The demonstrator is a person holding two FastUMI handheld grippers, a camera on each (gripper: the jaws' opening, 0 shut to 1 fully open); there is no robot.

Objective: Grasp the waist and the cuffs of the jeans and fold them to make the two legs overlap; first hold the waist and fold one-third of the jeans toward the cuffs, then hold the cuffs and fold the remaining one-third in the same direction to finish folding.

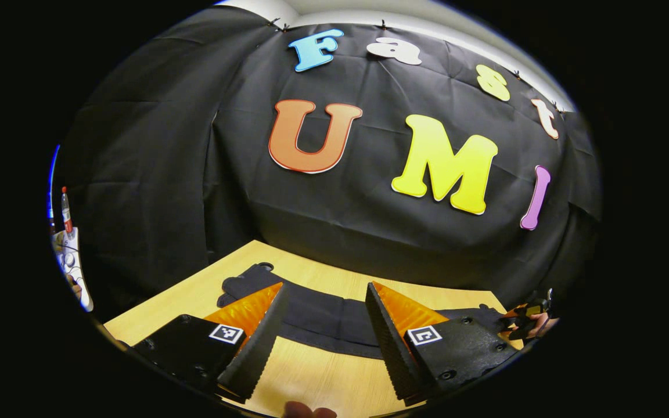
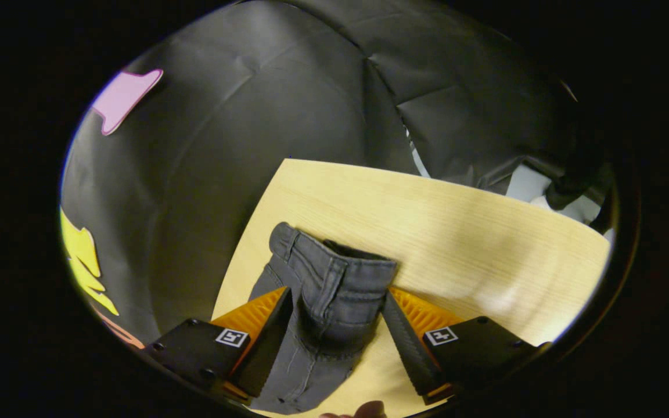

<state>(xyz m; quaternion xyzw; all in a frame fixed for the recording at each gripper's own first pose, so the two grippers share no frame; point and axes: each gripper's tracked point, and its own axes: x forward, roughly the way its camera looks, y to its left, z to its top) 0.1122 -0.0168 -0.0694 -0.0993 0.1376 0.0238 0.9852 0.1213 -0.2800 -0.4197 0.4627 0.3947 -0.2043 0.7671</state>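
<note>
Jeans (image 1: 317,316) laid flat on bench (image 1: 311,371), no fold seen yet. Left gripper (image 1: 326,325) wide open, empty. Right gripper (image 2: 337,331) wide open astride waist (image 2: 334,273) at 12 o'clock, nothing gripped.

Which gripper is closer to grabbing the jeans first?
Probably the right gripper: its open fingers already straddle the jeans' waist. The left gripper hangs open over bare table, short of the jeans.

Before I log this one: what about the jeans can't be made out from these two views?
- Left gripper view: the left gripper fingers cover parts of the jeans, hiding the middle stretch.
- Right gripper view: the right gripper straddles the waist; finger contact unclear.
- Right gripper view: the legs are cut off at the bottom edge.
</note>
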